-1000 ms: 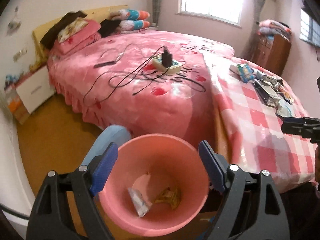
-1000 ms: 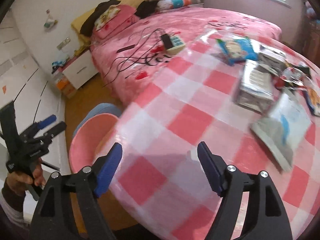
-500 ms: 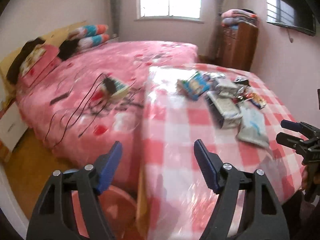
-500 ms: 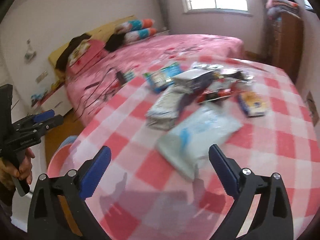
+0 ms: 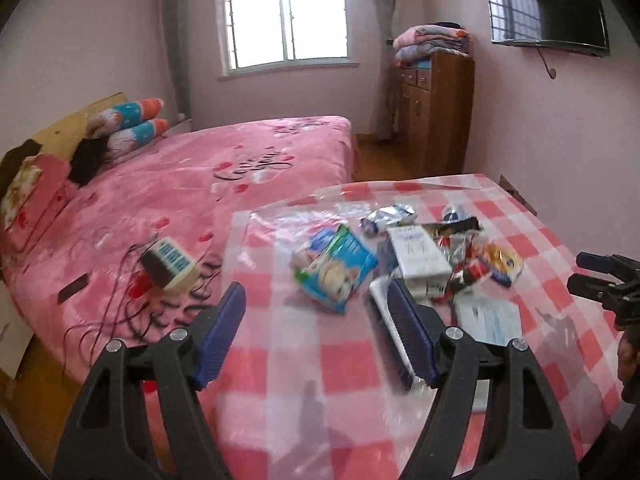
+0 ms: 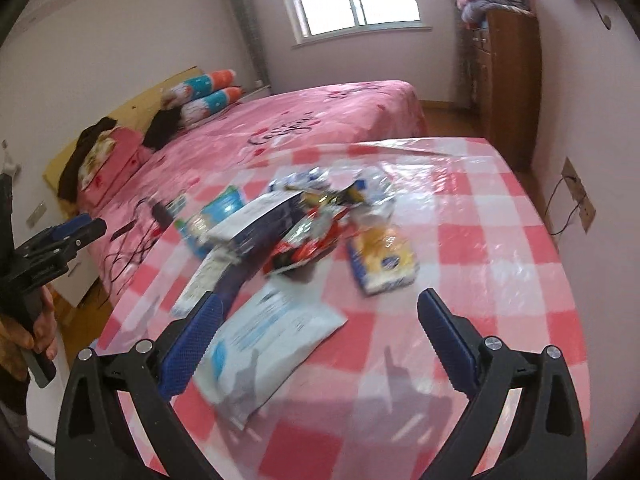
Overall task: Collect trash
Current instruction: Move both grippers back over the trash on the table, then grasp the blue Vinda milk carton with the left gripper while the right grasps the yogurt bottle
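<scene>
Trash heaped mid-surface; both tongs empty, above the near edge.

Wrappers (image 6: 304,236) lie clustered at the middle of the checked surface (image 6: 500,248), toward its bed-side edge. A pale blue pouch (image 6: 264,340) lies nearest the near edge, long axis running diagonally from the near bed-side corner toward the surface's middle, directly ahead of the right tongs (image 6: 316,344), jaws wide, nothing between. Left tongs (image 5: 316,332): jaws moderately apart, empty, facing a blue snack bag (image 5: 336,268). Judgement: right hand is nearer the pouch; likely first pick.
</scene>
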### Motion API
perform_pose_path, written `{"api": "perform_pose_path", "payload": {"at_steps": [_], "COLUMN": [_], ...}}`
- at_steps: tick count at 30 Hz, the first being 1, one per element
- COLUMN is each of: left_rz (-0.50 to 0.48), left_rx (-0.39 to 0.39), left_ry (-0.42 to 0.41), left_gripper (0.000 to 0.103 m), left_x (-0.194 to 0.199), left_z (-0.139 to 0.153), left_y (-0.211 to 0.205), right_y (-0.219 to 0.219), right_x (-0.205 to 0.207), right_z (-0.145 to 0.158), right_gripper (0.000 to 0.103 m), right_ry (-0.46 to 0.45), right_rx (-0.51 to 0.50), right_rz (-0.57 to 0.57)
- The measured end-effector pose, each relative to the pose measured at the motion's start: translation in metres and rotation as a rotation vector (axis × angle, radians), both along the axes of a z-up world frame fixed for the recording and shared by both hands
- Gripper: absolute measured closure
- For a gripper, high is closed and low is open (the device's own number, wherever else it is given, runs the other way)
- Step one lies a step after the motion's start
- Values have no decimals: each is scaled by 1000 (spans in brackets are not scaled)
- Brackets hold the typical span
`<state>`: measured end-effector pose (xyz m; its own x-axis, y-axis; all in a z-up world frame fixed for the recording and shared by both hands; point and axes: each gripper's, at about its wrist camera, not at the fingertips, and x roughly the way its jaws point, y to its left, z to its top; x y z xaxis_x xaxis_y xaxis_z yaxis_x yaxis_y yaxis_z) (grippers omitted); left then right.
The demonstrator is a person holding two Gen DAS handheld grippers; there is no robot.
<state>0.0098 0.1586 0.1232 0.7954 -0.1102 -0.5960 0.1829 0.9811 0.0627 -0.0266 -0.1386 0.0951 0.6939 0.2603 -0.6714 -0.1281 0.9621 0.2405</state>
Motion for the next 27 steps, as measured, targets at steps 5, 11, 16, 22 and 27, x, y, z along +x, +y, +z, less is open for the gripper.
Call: {"api": "perform_pose_path", "payload": {"at_steps": [5,11,16,22,27], "left_rz": [-12,13,56,96,98], "left_rx": [-56,-129,-194,-230,-262], "left_ry": [90,211,274,329,353], "left_gripper": [29,29,31,50,54], "left_x": [65,135,173,203,216], "left_z": [-8,-36,-61,-83,-96], "left_y": [-7,-10,-4,0,0], "right_y": [-16,-37,-25,18,62], "right_x": [44,107,167,232,280], "right_z": [1,-13,-12,-15,-35], "right_gripper": [6,6,28,34,35], "right_ry": [0,78,115,140,214], "right_rx": [3,122,149,111,39], "right_rz": [-12,-28,34,150,200]}}
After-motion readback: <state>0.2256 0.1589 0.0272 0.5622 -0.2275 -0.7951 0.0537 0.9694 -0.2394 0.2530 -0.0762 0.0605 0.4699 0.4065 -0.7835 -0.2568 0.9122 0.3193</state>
